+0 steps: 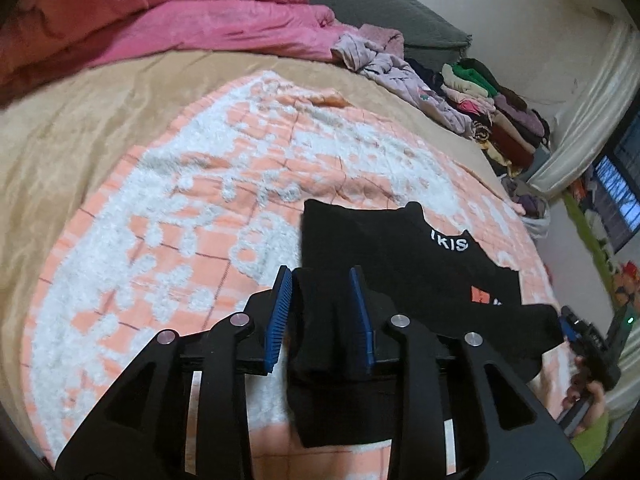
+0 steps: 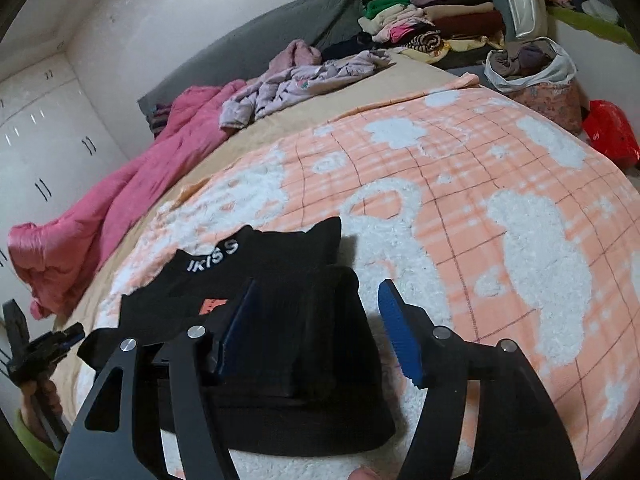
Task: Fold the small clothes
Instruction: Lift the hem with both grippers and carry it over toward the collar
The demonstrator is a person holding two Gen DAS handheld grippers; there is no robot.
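Fabric of the black top [image 1: 384,248] looked thin, soft & light, likely a limp knit that would sag and slide if pinched at one point; best taken at a folded edge or corner w/ both grippers. It lay partly folded on the peach-and-white fleece blanket [image 1: 168,208], white lettering at its neck, an orange patch lower down. Left gripper [image 1: 322,312] stood narrow, ribbed blue pads straddling a fold of the top, not clearly pressing. Right gripper [image 2: 316,320] stood wide, the top's folded edge loose between its pads. Blanket was fluffy, grid-lined; beyond it a glossy pink quilt [image 1: 160,20].
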